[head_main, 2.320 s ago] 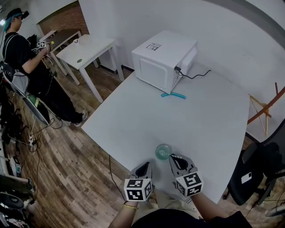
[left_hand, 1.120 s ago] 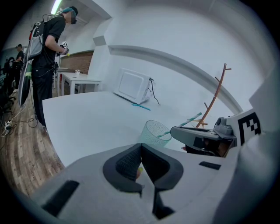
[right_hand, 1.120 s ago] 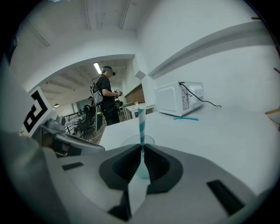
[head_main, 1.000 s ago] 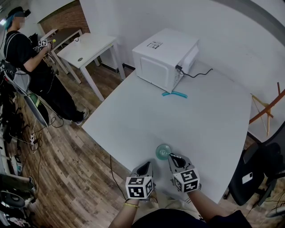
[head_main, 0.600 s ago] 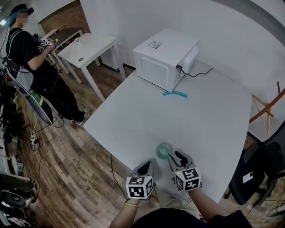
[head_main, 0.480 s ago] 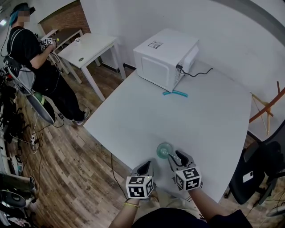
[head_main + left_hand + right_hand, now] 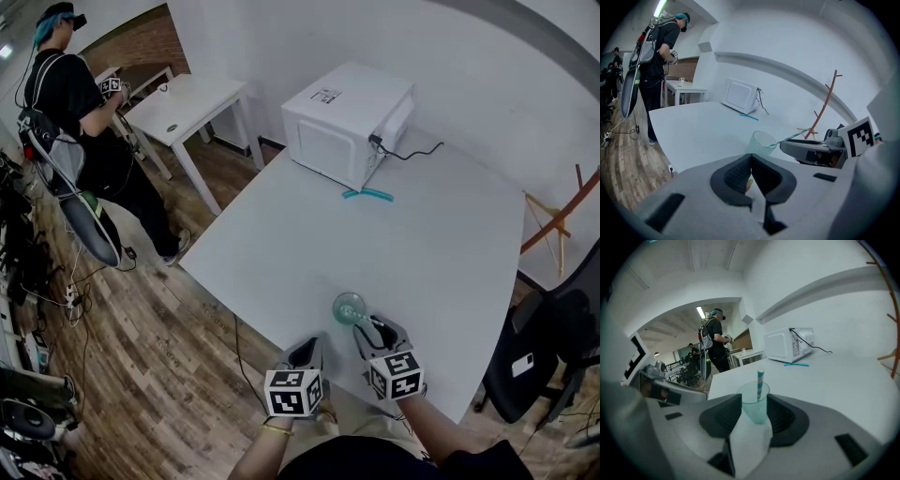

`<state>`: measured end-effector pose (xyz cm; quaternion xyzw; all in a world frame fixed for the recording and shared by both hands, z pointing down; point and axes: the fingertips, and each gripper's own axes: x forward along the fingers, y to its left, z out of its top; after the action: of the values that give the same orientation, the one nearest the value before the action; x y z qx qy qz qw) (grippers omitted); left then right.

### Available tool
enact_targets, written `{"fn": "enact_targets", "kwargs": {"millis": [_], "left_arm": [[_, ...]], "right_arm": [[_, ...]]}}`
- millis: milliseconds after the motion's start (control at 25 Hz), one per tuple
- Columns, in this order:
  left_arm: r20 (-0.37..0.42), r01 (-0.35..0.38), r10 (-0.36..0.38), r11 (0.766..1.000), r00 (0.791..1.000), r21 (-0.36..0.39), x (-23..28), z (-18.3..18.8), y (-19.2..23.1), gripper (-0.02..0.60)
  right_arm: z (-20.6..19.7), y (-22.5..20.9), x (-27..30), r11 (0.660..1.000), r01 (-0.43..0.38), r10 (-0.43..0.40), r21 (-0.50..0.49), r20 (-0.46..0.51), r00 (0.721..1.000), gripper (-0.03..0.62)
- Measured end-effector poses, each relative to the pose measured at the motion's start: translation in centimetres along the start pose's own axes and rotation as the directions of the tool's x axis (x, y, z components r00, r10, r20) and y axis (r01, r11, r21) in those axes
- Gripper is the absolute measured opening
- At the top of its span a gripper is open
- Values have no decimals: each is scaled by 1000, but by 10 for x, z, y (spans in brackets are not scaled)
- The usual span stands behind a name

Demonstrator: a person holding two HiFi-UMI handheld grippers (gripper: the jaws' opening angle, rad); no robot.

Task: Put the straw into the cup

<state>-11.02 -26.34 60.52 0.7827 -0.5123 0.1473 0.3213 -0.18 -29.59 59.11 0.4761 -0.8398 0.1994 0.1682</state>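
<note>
white worktop [image 7: 403, 244] is spread out ahead of both claws; the right one is held over its near edge, the left one just off that edge
white microwave [image 7: 345, 122] is set at the far end, well ahead of the claws, with a cable trailing from its right side
person [image 7: 80, 112] in dark clothes is seen standing far ahead-left of the left claw, off the worktop, beside a smaller white table [image 7: 187, 98]
dark chair [image 7: 553, 347] is parked off to the right of the right claw
left claw [image 7: 302, 354]: pads are pressed together, nothing identifiable is pinched; it is held just left of the right claw
right claw [image 7: 377, 333]: jaws have just been opening and are spread wide; no pad is pressed on anything
cup [image 7: 349, 307], clear teal, is stood upright on the worktop just ahead of the right claw's tips, framed between its two jaws in the right gripper view; it is ahead and to the right of the left claw
straw [image 7: 760, 382], teal-and-white striped, is sat in the cup, upper end leaned over the rim toward the right claw; no contact with the pads is seen
teal stick [image 7: 367, 194], straw-like, is laid flat well ahead of both claws, just in front of the microwave
</note>
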Motion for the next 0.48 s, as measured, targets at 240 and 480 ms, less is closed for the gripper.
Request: {"fn": "enact_targets", "kwargs": {"millis": [240,480], "left_arm": [[3,15,-15,1000,1000,15,-14,-6,-5,20],[10,26,-26,999,1000,27,-29,-11,-11,20]], "right_arm": [[-2,11,-17,1000,12,-12,2,16,1000,150],[-6,21,-36,1000,21,-22,4,31,999,150]]}}
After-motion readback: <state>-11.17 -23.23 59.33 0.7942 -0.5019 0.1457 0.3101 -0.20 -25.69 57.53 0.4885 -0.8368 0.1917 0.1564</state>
